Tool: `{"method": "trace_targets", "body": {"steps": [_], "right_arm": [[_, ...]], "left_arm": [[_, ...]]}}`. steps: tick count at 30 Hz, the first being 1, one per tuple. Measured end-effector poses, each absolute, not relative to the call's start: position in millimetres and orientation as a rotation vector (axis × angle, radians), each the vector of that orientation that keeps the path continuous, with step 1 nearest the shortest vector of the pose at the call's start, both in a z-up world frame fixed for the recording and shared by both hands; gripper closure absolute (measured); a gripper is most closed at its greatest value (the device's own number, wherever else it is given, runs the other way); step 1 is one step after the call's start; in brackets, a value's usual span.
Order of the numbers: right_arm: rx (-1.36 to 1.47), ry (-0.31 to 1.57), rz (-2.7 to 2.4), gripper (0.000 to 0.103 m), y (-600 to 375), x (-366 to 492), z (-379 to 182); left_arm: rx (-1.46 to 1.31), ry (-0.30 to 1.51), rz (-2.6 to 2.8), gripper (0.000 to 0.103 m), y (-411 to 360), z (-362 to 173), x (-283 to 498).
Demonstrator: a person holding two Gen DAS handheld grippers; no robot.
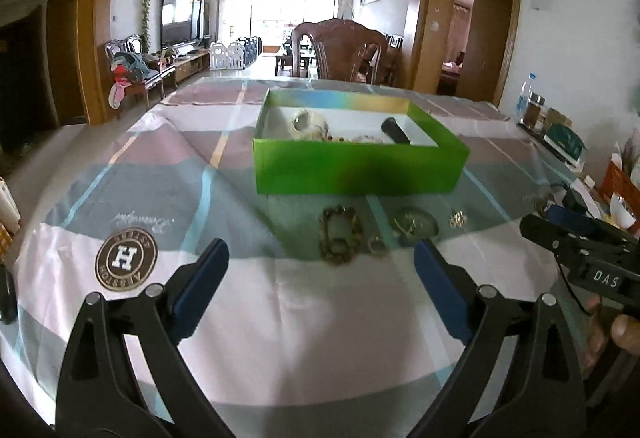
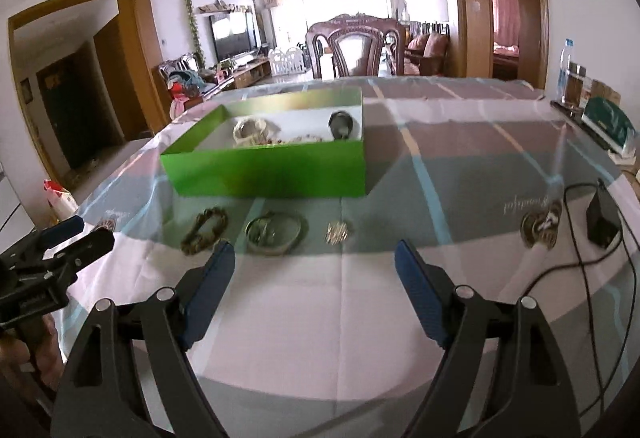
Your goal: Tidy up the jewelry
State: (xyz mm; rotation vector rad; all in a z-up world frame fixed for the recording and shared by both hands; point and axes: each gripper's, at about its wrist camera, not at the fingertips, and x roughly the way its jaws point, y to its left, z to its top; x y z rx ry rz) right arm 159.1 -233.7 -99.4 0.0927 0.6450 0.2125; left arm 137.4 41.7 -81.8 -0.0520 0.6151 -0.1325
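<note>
Jewelry sits in two groups on the cloth-covered counter (image 1: pixel 280 318): some pieces already lie inside the green box (image 1: pixel 360 166), and three loose pieces form a row just in front of its near wall — a beaded bracelet (image 1: pixel 340 238), a bangle (image 1: pixel 414 224) and a small gold piece (image 1: pixel 457 218). The row is probably laid out that way so each piece can be picked singly and lifted over the low wall into the box. Left hand-held gripper (image 1: pixel 320 278): jaws spread wide, nothing between them, aimed down at the bracelet but short of it. Right hand-held gripper (image 2: pixel 316 278): also spread wide and empty, its left finger tip just short of the bangle (image 2: pixel 276 234). Judgement: both are poised for a pick, no contact yet. View differences — the right wrist camera shows a further metallic piece (image 2: pixel 540 230) well to the right on the cloth, near a black adapter (image 2: pixel 602 222) and its cable, which the left view shows only indistinctly at its right edge. The left view alone shows the round "H" emblem (image 1: pixel 126 258) on the cloth and a person's fingers (image 1: pixel 616 334) on the right tool.
</note>
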Motion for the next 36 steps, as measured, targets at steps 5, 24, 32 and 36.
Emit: {"method": "trace_targets", "body": {"steps": [5, 24, 32, 36], "right_arm": [[0.085, 0.645, 0.221, 0.022, -229, 149, -99], [0.098, 0.65, 0.22, 0.022, -233, 146, -101], [0.096, 0.659, 0.219, 0.022, -234, 148, -105], [0.096, 0.67, 0.22, 0.022, -234, 152, -111]], "left_arm": [[-0.062, 0.615, -0.132, 0.01, 42, -78, 132], [-0.066, 0.623, -0.14, 0.01, 42, -78, 132], [-0.066, 0.631, -0.147, 0.01, 41, -83, 134], [-0.064, 0.639, -0.149, 0.01, 40, -86, 137]]}}
